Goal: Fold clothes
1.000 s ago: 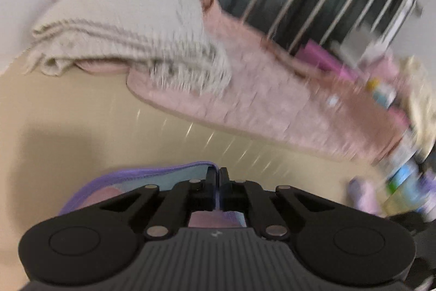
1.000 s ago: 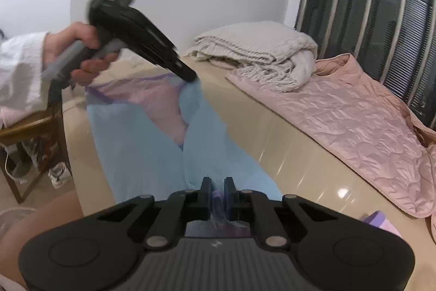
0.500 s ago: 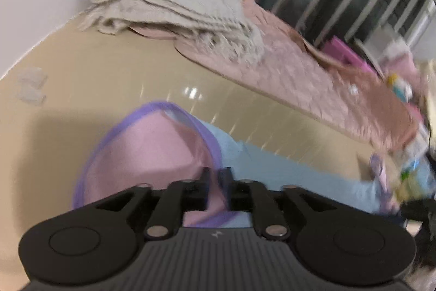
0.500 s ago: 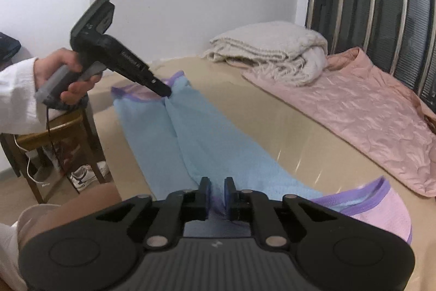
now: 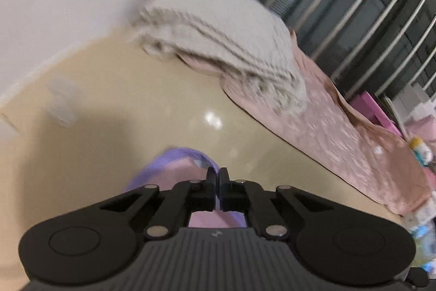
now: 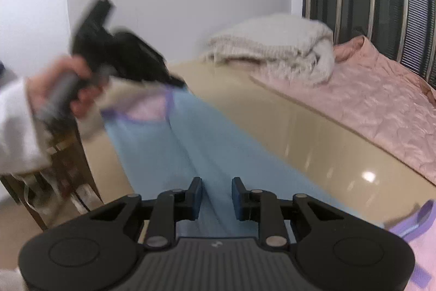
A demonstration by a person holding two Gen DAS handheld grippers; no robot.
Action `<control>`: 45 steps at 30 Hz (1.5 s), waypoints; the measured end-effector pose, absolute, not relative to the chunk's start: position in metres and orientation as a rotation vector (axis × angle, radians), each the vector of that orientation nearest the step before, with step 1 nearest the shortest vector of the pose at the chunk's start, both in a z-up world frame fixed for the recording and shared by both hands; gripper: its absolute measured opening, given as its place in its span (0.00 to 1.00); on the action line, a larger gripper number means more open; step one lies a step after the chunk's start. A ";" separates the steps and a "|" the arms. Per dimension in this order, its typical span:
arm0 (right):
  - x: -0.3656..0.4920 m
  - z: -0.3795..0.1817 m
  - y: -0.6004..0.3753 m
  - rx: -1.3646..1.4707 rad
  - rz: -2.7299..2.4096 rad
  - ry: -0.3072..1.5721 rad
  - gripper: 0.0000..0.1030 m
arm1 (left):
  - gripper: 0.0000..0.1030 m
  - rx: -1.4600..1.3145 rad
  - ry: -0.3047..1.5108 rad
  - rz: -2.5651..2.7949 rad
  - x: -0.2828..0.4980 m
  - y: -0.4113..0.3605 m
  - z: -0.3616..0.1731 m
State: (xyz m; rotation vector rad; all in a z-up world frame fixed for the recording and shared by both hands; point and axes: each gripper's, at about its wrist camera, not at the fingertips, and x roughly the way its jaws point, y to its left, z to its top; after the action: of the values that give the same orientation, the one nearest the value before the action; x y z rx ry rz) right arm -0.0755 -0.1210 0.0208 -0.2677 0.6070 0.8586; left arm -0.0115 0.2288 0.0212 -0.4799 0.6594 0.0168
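Observation:
A light blue garment point(image 6: 207, 143) with purple trim and a pink lining lies stretched along the beige table point(image 6: 299, 132). My left gripper point(image 5: 217, 176) is shut on its purple-edged end point(image 5: 188, 157); it also shows blurred in the right wrist view point(image 6: 174, 82), lifting that far end. My right gripper point(image 6: 216, 195) is open just above the near part of the blue cloth, with nothing between its fingers. Another purple-trimmed pink end point(image 6: 408, 225) lies at the lower right.
A folded beige knit blanket point(image 6: 275, 45) rests on a pink quilted cover point(image 6: 368, 111) along the table's far side; both also show in the left wrist view point(image 5: 226, 40) point(image 5: 340, 138). A wooden chair point(image 6: 62, 154) stands left of the table. Metal window bars point(image 5: 354, 4) are behind.
My right gripper has opened and let go of the garment. My left gripper, still shut on the purple-edged end, has lifted it and moved; both views are blurred by motion.

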 end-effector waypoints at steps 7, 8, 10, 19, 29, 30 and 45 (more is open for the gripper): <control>-0.077 0.041 -0.092 -0.234 0.933 0.525 0.22 | 0.39 -0.473 0.579 0.100 -0.029 0.233 0.027; -0.073 0.042 -0.083 -0.221 0.940 0.512 0.22 | 0.39 -0.465 0.562 0.119 -0.032 0.230 0.031; -0.061 0.039 -0.063 -0.188 0.933 0.510 0.22 | 0.40 -0.426 0.551 0.106 -0.034 0.221 0.037; -0.055 0.023 -0.045 -0.165 0.918 0.614 0.18 | 0.41 -0.329 0.624 0.010 -0.028 0.188 0.036; 0.007 0.057 -0.221 -0.127 0.109 0.656 0.42 | 0.43 -0.027 0.649 -0.118 -0.059 0.093 0.013; 0.018 0.049 -0.224 -0.125 0.092 0.708 0.38 | 0.43 -0.013 0.648 -0.112 -0.060 0.090 0.012; -0.133 0.044 -0.290 0.001 0.114 0.265 0.00 | 0.44 0.007 0.654 -0.083 -0.060 0.087 0.011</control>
State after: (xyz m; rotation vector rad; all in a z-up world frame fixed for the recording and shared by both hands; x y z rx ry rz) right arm -0.1333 -0.2900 0.0443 0.0011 0.2654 0.1139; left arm -0.0599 0.0874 0.0114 0.0074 0.6537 -0.0829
